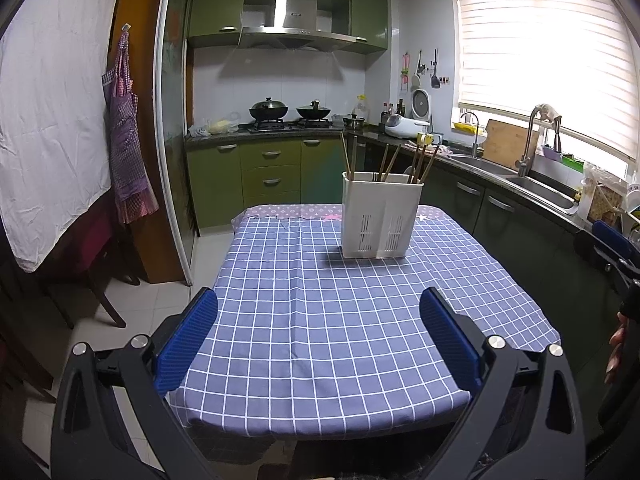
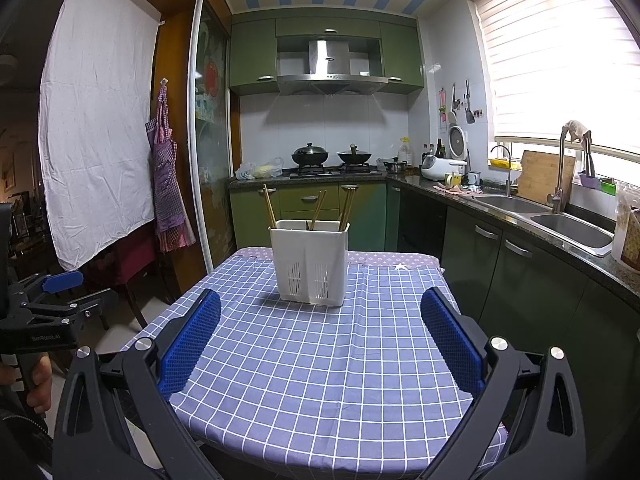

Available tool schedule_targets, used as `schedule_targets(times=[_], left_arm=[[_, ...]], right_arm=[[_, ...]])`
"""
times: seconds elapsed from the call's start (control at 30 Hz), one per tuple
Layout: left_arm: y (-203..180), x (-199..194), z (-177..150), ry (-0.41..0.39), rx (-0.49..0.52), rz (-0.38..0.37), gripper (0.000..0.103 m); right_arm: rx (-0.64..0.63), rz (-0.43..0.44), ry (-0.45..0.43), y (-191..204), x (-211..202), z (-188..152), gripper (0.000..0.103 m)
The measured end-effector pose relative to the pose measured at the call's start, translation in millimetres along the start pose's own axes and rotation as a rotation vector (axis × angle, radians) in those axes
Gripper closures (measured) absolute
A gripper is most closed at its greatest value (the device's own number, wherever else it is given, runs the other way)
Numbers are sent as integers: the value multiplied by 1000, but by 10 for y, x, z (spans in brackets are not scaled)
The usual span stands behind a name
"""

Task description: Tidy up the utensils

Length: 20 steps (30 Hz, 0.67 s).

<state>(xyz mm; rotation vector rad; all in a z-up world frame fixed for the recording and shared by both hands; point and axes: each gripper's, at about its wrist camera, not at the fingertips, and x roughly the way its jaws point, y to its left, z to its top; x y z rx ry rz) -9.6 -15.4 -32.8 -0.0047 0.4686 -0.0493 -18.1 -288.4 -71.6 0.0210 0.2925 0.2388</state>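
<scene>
A white slotted utensil holder [image 1: 380, 216] [image 2: 310, 262] stands upright toward the far end of the table, which wears a blue checked cloth [image 1: 320, 320] [image 2: 320, 360]. Several wooden chopsticks [image 1: 390, 162] [image 2: 318, 208] stick up out of it. My left gripper [image 1: 318, 300] hangs open over the near part of the table, nothing between its blue pads [image 1: 188, 344]. My right gripper [image 2: 320, 300] is open too and holds nothing, well short of the holder. The left gripper [image 2: 60, 300] also shows at the left edge of the right wrist view, held by a hand.
A kitchen counter with a double sink [image 2: 560, 220] and tap runs along the right. Green cabinets and a stove with two woks [image 1: 288, 114] fill the back wall. A chair [image 1: 92, 264] and a hanging apron [image 1: 128, 132] stand left of the table.
</scene>
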Motion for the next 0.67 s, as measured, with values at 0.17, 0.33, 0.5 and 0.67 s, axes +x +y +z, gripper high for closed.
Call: schedule_targets(times=[0.17, 0.33, 0.5, 0.67], left_arm=[[-7, 1, 7, -11, 2, -23, 7], [15, 15, 14, -18, -10, -59, 7], [33, 99, 8, 10, -12, -11, 7], [68, 166, -26, 27, -17, 20, 7]], right_arm=[[-2, 3, 7, -8, 34, -12, 5], [-1, 8, 16, -30, 56, -21, 5], [1, 7, 21, -63, 63, -24, 5], [3, 7, 29, -82, 78, -24, 5]])
